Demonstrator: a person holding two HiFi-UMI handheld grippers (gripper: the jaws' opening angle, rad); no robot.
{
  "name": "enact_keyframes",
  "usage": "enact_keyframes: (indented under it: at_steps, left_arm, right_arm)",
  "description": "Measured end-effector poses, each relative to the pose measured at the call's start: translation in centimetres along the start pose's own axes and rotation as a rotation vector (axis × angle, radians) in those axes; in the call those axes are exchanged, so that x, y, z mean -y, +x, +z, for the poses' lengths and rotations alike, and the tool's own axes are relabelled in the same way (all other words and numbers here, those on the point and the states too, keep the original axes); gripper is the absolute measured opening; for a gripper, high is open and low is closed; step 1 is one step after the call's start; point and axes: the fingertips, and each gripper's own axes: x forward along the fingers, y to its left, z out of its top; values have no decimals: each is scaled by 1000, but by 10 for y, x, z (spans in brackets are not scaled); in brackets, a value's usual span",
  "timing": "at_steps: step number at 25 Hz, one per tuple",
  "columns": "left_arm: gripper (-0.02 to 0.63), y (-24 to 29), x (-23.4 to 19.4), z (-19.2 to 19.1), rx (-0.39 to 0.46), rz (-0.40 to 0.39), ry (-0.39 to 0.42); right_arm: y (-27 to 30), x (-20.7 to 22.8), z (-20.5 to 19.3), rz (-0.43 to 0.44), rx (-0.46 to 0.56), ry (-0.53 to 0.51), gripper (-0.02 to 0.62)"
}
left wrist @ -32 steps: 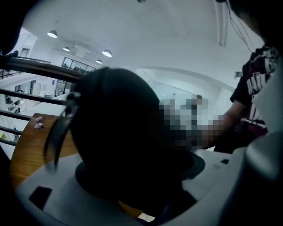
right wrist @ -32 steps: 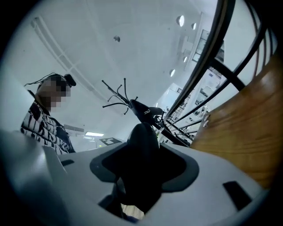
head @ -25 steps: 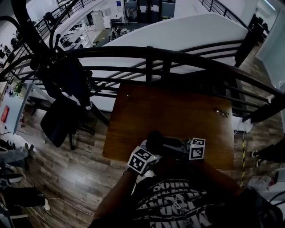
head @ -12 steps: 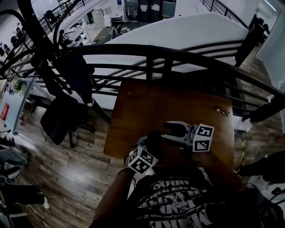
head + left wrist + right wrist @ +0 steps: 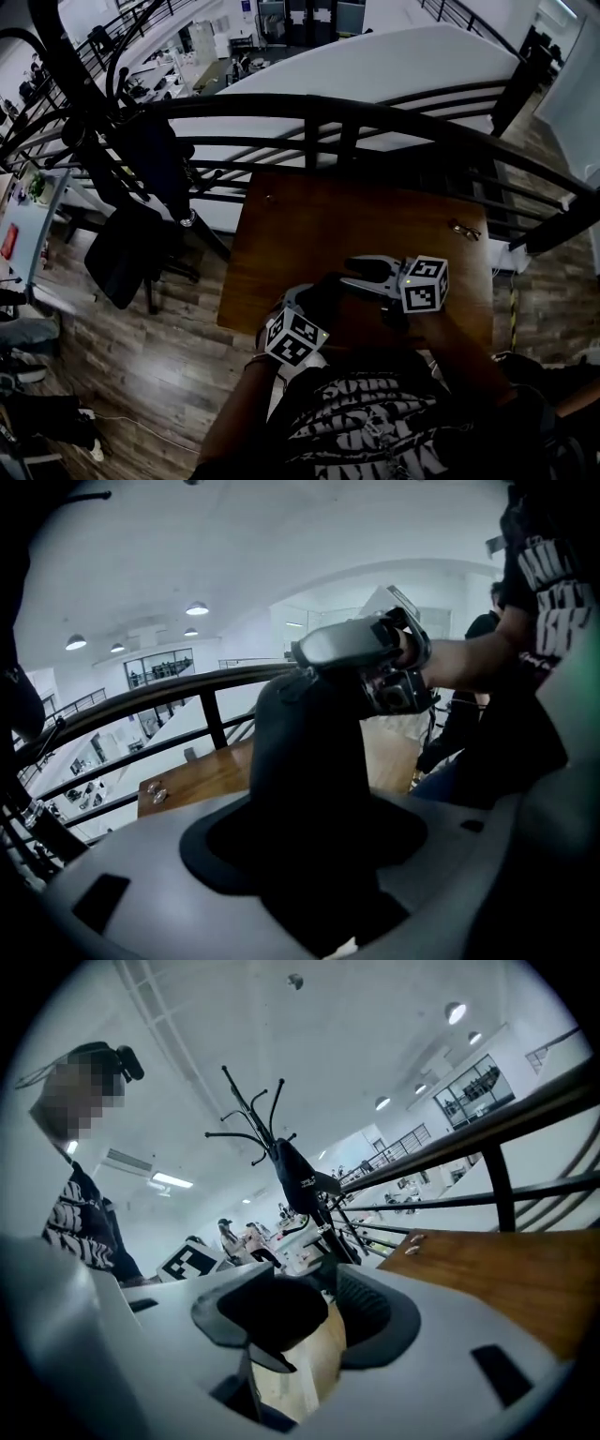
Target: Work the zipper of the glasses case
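Observation:
The dark glasses case [image 5: 323,292] stands on end between the jaws of my left gripper [image 5: 314,309], which have just been closing and now press on it. In the left gripper view the case [image 5: 305,780] fills the middle and hides the pads. My right gripper [image 5: 361,272] points left at the case's upper end, one pale finger [image 5: 339,645] lying over its top. In the right gripper view a black end of the case [image 5: 267,1314] sits against one jaw, with bare wood showing in the gap beside it. These jaws have just been closing slightly, and the right gripper [image 5: 314,1335] is still open.
The brown wooden table [image 5: 356,225] stands against a black railing [image 5: 319,117]. A small metal object [image 5: 464,232] lies at its far right corner. A coat stand with dark clothes [image 5: 141,169] is to the left. A person's arm and patterned shirt [image 5: 539,583] are close by.
The right gripper has risen and rolled, its marker cube now higher and farther from the left one, its fingers showing at the case's top. The left gripper has shifted a little and rolled.

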Motion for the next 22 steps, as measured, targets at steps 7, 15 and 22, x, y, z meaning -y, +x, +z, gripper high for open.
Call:
enact_keyframes:
  at_steps: [7,15,22]
  left_arm:
    - [281,9,0,-9,-95,25,-15]
    - [275,13,8,-29,-255,25,20]
    - [272,16,26,-45,-330,-38,-11]
  right_arm:
    - [-3,-27,-11,-71,-144,-341,180]
    - [16,-42,-46,-82,-478,-706,154]
    - [21,-47,-70,-51,-675,-858,83]
